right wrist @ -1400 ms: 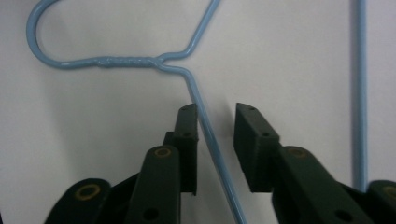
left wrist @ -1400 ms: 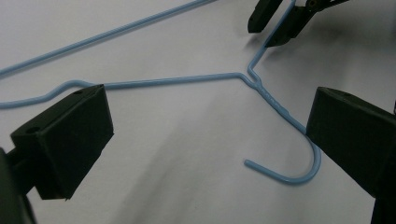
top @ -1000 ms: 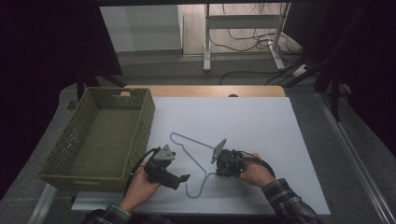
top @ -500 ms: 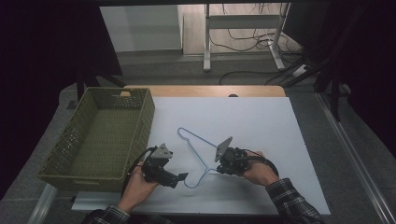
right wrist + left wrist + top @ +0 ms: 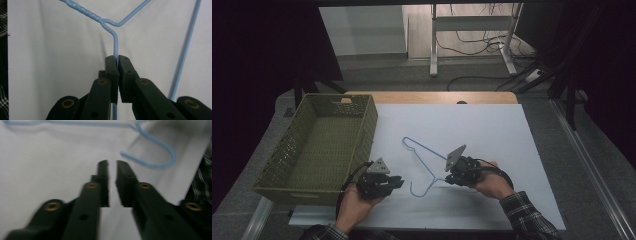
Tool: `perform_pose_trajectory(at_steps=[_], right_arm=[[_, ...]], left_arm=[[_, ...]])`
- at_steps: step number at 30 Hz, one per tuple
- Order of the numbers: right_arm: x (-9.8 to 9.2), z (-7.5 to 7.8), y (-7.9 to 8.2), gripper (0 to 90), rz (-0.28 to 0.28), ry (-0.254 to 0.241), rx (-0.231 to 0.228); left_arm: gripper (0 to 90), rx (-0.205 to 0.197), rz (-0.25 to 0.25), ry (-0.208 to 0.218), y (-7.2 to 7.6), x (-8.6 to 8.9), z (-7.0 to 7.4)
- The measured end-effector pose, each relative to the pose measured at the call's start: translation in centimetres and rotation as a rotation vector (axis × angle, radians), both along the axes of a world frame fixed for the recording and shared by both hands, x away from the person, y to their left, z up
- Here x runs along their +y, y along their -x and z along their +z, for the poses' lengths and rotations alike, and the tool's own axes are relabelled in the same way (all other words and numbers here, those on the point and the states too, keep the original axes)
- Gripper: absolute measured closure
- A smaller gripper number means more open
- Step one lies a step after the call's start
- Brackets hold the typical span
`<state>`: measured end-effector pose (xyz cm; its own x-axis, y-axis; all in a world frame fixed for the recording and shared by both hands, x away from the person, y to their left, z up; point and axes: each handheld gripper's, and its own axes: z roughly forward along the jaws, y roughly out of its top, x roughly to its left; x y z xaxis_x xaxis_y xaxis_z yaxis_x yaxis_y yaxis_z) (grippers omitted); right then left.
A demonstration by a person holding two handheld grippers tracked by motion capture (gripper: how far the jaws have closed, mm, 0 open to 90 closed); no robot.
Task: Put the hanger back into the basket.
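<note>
One light-blue wire clothes hanger lies flat on the white tabletop, just right of the single olive-green woven plastic basket. The right gripper has its fingers closed on one straight wire of the hanger, just below the twisted neck. The left gripper, held in the person's left hand, has its fingers a narrow gap apart and holds nothing; the hanger's hook curves just beyond its tips, not touching.
</note>
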<state>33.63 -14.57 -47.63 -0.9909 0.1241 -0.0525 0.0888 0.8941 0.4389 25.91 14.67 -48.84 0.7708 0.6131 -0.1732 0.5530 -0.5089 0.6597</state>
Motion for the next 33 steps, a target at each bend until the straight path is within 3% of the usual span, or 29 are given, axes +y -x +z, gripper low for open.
perform_pose_trajectory(at_steps=[3, 9, 11, 15, 18, 22, 25, 29, 32, 33], right_arm=[[-0.1, 0.2, 0.0, 86.2, -0.006, -0.011, 0.001], [-0.1, 0.2, 0.0, 86.1, -0.008, -0.024, 0.002], [0.0, 0.1, 0.0, 86.0, -0.010, -0.022, 0.008], [0.0, 0.0, -0.1, 84.3, -0.042, -0.029, 0.019], [-0.4, 0.9, 0.0, 69.0, -0.081, -0.054, 0.027], [0.1, 1.1, 0.2, 63.8, -0.135, -0.045, 0.024], [1.3, 0.3, 0.4, 64.6, -0.152, -0.030, 0.033], [2.3, -0.7, 0.5, 69.0, -0.158, 0.013, 0.001], [2.7, -1.0, 0.8, 83.8, -0.143, 0.040, -0.037], [2.7, -1.0, 0.8, 83.8, -0.143, 0.040, -0.037]], left_arm=[[89.1, 0.032, -0.053, -0.013, 0.5, -1.1, -0.6], [89.0, 0.025, -0.127, -0.011, 1.2, -3.3, -1.0], [88.6, 0.008, -0.127, 0.000, 1.2, -3.4, -0.9], [88.2, 0.024, -0.121, 0.029, 1.0, -3.3, -0.9], [87.9, 0.015, -0.124, 0.034, 1.0, -3.3, -0.8], [87.5, 0.009, -0.127, 0.034, 1.0, -3.4, -0.6], [86.9, 0.004, -0.125, 0.035, 1.0, -3.4, -0.5], [86.4, -0.001, -0.124, 0.038, 1.1, -3.4, -0.5], [86.1, -0.005, -0.127, 0.040, 1.1, -3.4, -0.4], [86.1, -0.005, -0.128, 0.040, 1.0, -3.4, -0.4]])
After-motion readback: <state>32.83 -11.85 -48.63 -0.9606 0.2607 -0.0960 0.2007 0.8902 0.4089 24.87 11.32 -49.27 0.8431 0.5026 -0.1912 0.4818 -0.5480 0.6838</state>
